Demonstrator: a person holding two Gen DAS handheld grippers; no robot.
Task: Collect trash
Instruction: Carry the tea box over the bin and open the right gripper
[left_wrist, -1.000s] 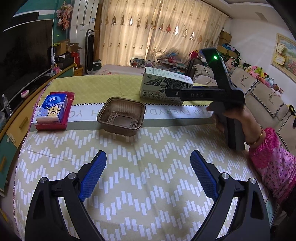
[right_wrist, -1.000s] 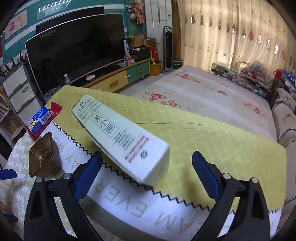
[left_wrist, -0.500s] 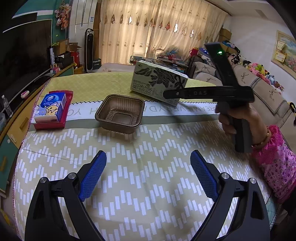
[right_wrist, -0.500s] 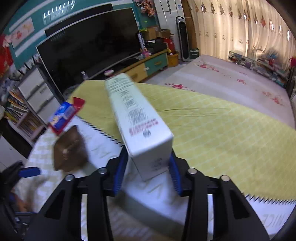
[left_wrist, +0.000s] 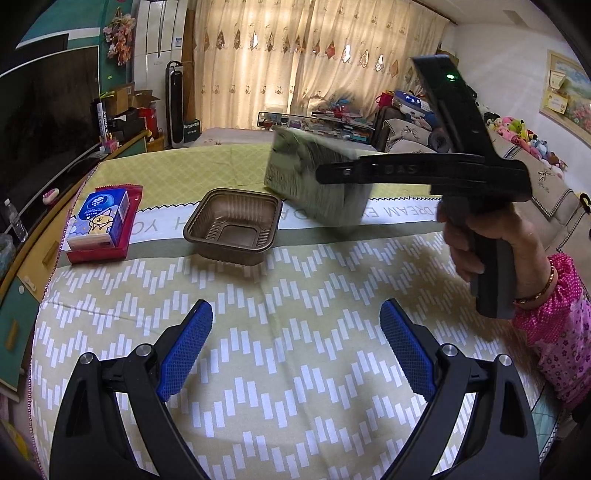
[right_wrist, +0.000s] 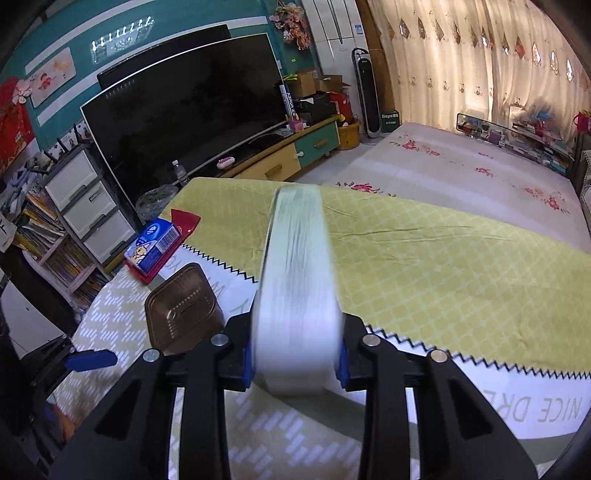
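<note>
A pale green carton, blurred by motion, sticks out lengthwise from my right gripper. Its jaws are closing, and the blue pads press on the carton's two sides. In the left wrist view the carton hangs tilted just above the cloth, right of a brown plastic tray, with the right gripper held by a hand in a pink sleeve. My left gripper is open over the patterned cloth with nothing between its fingers. The tray lies left of the carton.
A blue tissue pack rests on a red packet at the left edge of the cloth-covered table. A television and a low cabinet stand beyond on the left, and a sofa with soft toys on the right.
My right gripper has gone from wide open to shut on the carton, lifted it and swung it end-on toward its camera. The left gripper has stayed put.
</note>
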